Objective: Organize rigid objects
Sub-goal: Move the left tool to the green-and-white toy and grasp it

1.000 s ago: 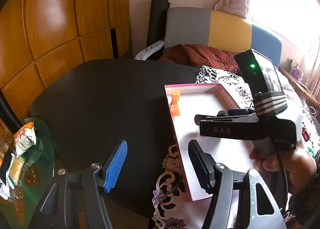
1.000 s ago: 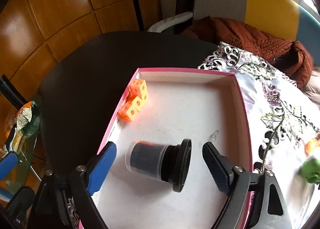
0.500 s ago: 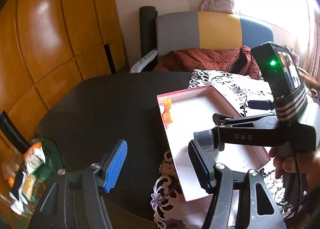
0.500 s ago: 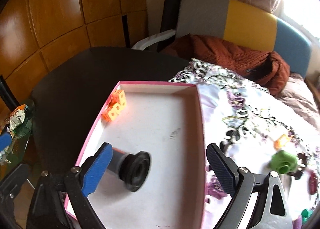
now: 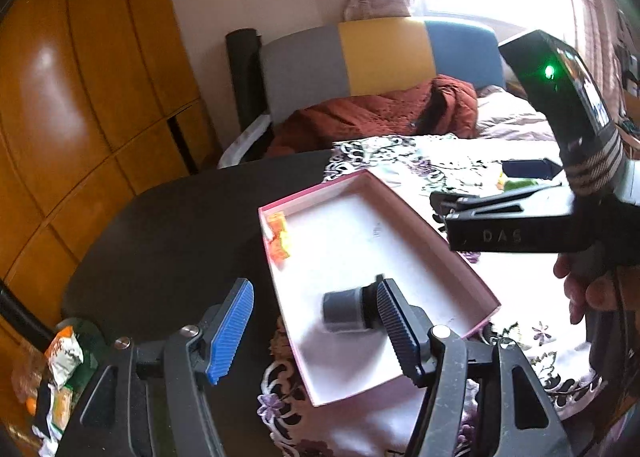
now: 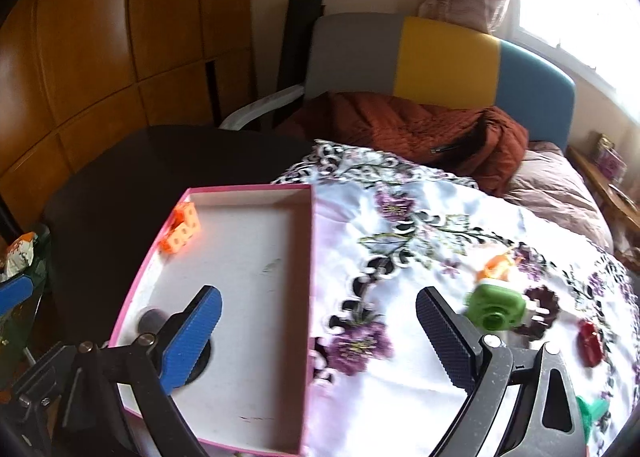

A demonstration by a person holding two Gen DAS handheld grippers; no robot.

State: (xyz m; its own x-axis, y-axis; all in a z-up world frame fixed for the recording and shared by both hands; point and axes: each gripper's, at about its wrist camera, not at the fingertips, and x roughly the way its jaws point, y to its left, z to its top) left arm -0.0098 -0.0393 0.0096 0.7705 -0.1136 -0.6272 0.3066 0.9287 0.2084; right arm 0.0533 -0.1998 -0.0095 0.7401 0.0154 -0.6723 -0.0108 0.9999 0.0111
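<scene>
Black lens-like cylinder (image 5: pixel 347 311) lying on its side in pink-rimmed box (image 6: pixel 310 257) at 7 o'clock corner, orange cube blocks (image 6: pixel 182 228) at 11; right tongs (image 6: pixel 318 331) empty, jaws opening wide, left tongs (image 5: pixel 316 331) partly open, empty. Green toy camera (image 6: pixel 496 307) on flowered cloth (image 6: pixel 400 241) at 3 o'clock: likely light, stiff, smooth plastic, best gripped across flat body sides. Cylinder half hidden behind fingers, red (image 6: pixel 590 343) and teal (image 6: pixel 592 411) bits blurred, unidentifiable.

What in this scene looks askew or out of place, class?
The black-capped grey cylinder lies tipped on its side in the pink-rimmed white tray, while the orange holed cubes sit tidily in a far corner.
</scene>
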